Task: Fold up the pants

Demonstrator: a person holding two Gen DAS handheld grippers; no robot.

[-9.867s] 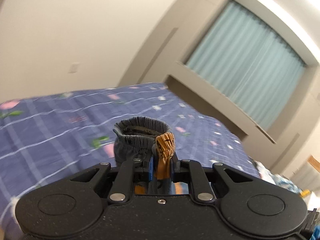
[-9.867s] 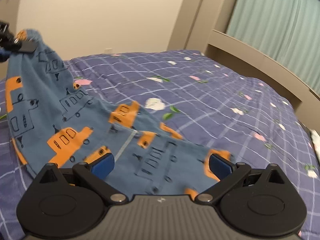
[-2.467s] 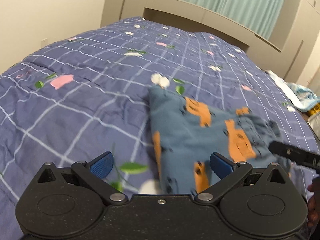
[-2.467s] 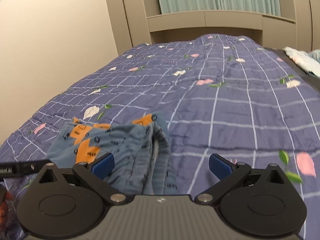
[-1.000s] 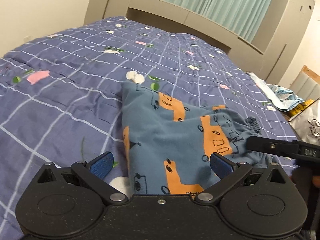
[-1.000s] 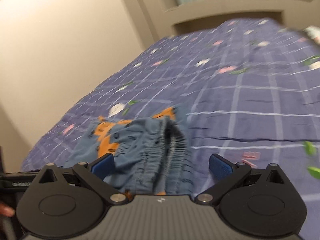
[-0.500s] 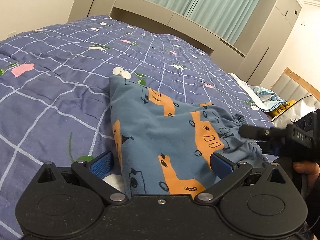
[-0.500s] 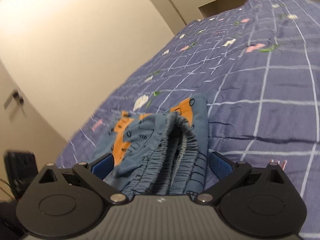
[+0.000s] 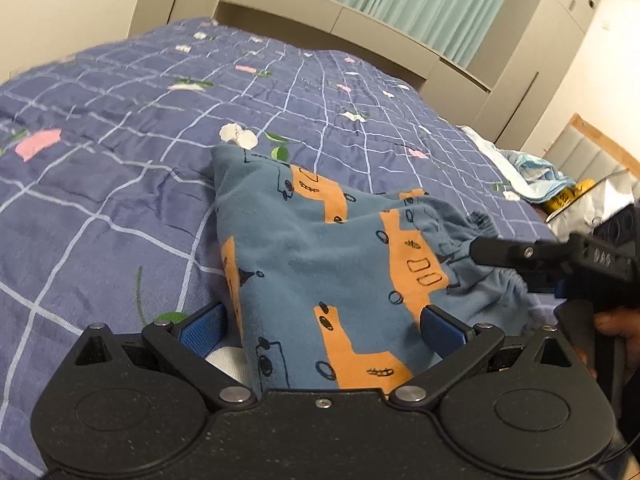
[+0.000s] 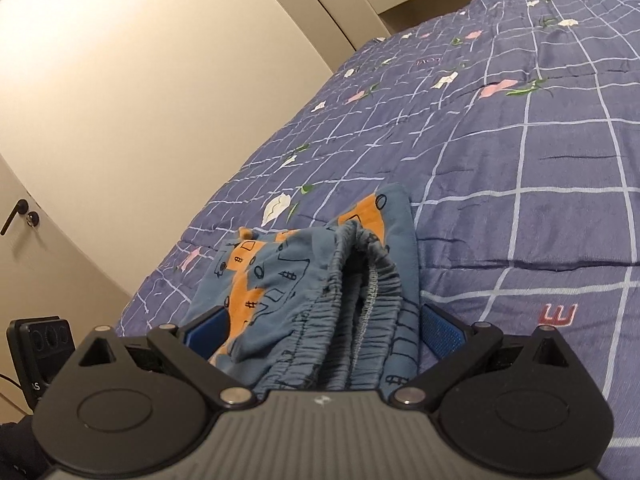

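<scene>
One pants (image 9: 320,264) now folded, two hand-held grippers spread wide

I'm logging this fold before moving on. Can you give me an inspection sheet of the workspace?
Surface: bed with a purple checked floral quilt.
Job's things: pants, blue with orange print, folded into a bundle on the quilt; waistband faces the right gripper.
Clutter: light blue cloth at the far bed edge.
Grippers: left gripper open; right gripper open; both straddle the pants.
Cables: nothing seen.
Surroundings: curtain, door handle.
</scene>
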